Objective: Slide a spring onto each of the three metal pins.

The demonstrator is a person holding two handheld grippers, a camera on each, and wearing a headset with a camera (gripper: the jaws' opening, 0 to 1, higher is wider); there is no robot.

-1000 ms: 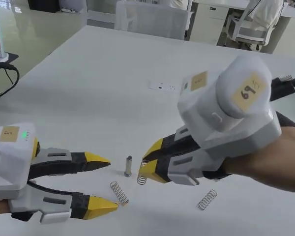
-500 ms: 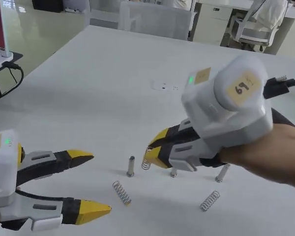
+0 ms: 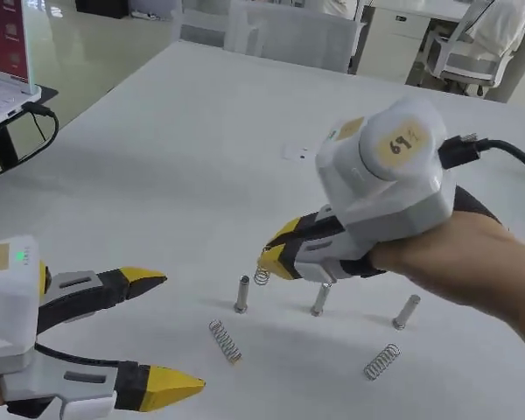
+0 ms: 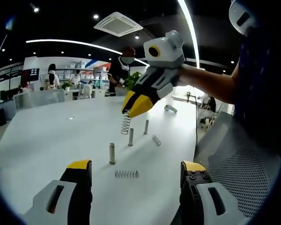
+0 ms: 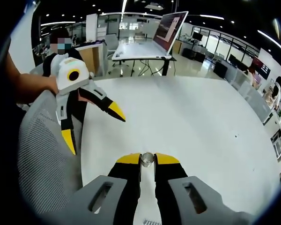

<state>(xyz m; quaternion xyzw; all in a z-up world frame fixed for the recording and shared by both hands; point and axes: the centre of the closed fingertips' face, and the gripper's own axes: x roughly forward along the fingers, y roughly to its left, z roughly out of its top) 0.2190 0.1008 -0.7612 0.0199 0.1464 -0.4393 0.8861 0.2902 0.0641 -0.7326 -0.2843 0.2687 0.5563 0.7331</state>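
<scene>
A wide white table (image 3: 157,157) is taken as reference. Beyond its far edge a pale mesh chair (image 3: 289,31) is drawn up, with an office chair (image 3: 472,48) farther back. To its left, a glossy floor (image 3: 96,44) and a laptop (image 3: 9,44) are seen. Above it, light strips (image 4: 187,28) and a ceiling vent (image 4: 118,23) are mounted.

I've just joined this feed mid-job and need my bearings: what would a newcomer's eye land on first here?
The right gripper stands out mid-table, shut on a spring held close to the leftmost pin of three upright, bare ones. One loose spring and a second loose spring lie on the white table in front of the pins. The left gripper is open at the lower left of the head view.
</scene>
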